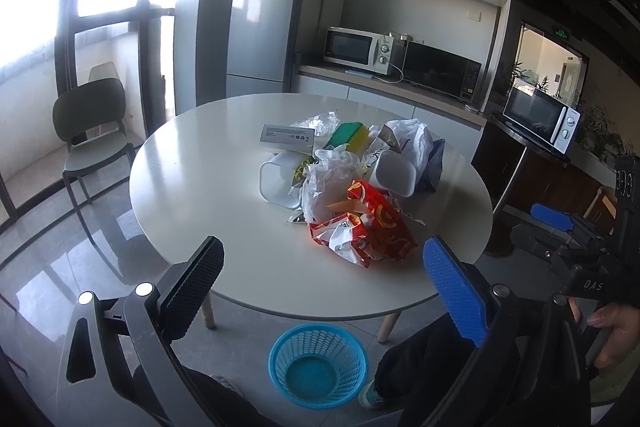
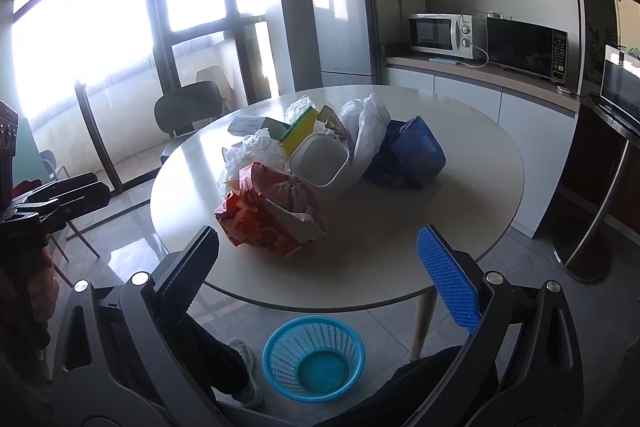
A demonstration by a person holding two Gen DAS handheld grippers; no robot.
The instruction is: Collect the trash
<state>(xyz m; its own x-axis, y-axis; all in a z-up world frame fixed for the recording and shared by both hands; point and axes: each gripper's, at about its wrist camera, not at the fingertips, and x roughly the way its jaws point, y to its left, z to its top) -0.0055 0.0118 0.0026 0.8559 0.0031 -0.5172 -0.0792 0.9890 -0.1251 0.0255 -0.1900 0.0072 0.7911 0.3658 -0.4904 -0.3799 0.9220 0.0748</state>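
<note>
A pile of trash lies on the round white table (image 1: 192,163) (image 2: 460,219): a red and orange wrapper (image 1: 372,227) (image 2: 264,223), crumpled white plastic (image 1: 328,179) (image 2: 256,151), white cups (image 1: 278,179) (image 2: 320,163), a green and yellow sponge (image 1: 348,137), a flat grey box (image 1: 288,137), a blue bag (image 2: 408,155). A blue basket (image 1: 318,363) (image 2: 314,359) stands on the floor below the table's near edge. My left gripper (image 1: 324,279) and right gripper (image 2: 320,267) are both open and empty, held short of the table, above the basket.
A dark chair (image 1: 94,131) stands at the table's far left by the windows. A fridge (image 1: 264,27), a counter with microwaves (image 1: 360,49) and a stand with another microwave (image 1: 540,117) lie behind. The person's legs are beside the basket.
</note>
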